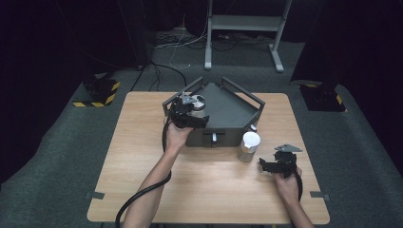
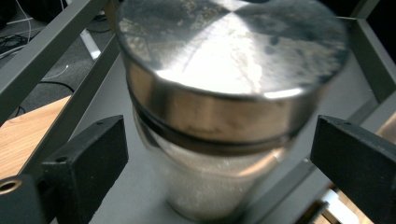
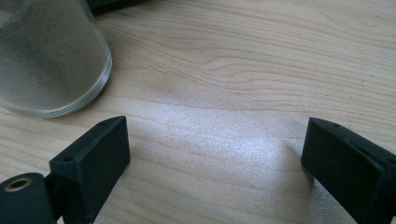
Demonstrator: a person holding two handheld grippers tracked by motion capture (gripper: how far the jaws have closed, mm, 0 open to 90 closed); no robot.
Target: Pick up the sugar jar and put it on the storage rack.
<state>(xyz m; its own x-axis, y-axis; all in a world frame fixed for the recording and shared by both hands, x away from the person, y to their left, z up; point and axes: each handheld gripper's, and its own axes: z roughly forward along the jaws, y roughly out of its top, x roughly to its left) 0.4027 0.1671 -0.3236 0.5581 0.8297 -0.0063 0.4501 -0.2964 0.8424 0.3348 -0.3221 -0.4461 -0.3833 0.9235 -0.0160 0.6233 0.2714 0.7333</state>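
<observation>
Frosted glass jar with a brushed steel lid (image 2: pixel 229 107) stands upright in the grey metal tray with rail frame (image 1: pixel 228 111), near its left rail. Left gripper (image 2: pixel 219 154) straddles the jar, jaws spread, pads clear of the glass on both sides, so nothing is gripped. Risk: pulling back at an angle could clip the lid overhang with a jaw and tip the jar against the rail (it looks top-heavy). Second frosted glass jar with white lid (image 1: pixel 249 146) sits on the light wooden table (image 1: pixel 142 156), just in front of the tray. Right gripper (image 1: pixel 280 164) rests beside it, jaws wide and empty; a careless sweep left could knock that jar over
</observation>
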